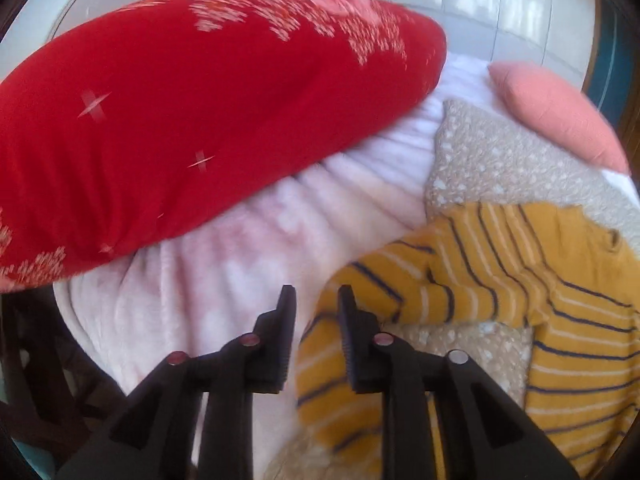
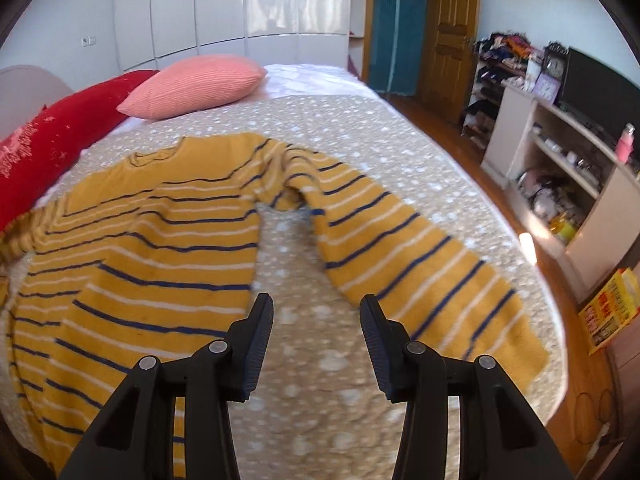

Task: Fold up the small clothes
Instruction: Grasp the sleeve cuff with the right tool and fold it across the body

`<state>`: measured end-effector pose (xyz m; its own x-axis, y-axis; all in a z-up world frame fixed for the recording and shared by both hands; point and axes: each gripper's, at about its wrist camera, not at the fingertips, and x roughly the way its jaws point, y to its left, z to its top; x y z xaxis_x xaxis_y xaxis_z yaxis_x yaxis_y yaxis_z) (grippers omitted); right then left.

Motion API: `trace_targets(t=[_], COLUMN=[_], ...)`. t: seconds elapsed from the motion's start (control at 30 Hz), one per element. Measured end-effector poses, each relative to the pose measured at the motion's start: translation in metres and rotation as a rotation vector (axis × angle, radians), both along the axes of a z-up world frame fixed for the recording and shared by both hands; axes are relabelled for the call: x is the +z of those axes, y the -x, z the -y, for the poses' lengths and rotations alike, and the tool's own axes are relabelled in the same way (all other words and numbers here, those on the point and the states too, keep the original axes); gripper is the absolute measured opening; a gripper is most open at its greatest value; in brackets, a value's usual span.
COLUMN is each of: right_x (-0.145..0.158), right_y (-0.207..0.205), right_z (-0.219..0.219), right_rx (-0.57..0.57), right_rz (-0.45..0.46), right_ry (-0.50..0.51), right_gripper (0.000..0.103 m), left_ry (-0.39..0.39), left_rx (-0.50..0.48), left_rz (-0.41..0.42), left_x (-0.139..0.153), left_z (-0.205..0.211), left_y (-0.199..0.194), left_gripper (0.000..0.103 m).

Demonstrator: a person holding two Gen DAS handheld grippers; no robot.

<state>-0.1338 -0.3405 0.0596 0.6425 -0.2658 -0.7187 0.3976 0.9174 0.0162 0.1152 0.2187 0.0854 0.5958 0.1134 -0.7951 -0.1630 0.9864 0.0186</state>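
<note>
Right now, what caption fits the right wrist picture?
Open right gripper above a striped yellow sweater spread on the bed.

No writing can be made out in either view. In the right wrist view a yellow and red printed box [image 2: 610,310] stands on the floor beside the white shelf unit [image 2: 560,184], and its face carries blocks of lettering, but they are too blurred and too small to read. On top of that unit a clock [image 2: 557,67] shows a round dial whose numerals cannot be told, and a small purple picture [image 2: 547,89] beside it bears pale marks that cannot be read either. The red pillow [image 1: 192,120] in the left wrist view has only a white snowflake pattern, no letters.
</note>
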Motion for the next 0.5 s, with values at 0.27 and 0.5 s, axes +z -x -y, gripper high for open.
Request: trace_targets(t=[0.27, 0.5], right_x=[-0.030, -0.051], right_y=[-0.001, 0.015], right_z=[-0.034, -0.050], right_rx=[0.165, 0.182], right_rz=[-0.023, -0.050], right_ry=[-0.156, -0.178], right_gripper=[0.059, 0.063], left_ry=[0.306, 0.387], left_rx=[-0.275, -0.452], left_rz=[-0.005, -0.130], left_x=[-0.006, -0.052], left_z=[0.061, 0.149], left_y=[0.108, 0.156], left_gripper=[0.072, 0.076])
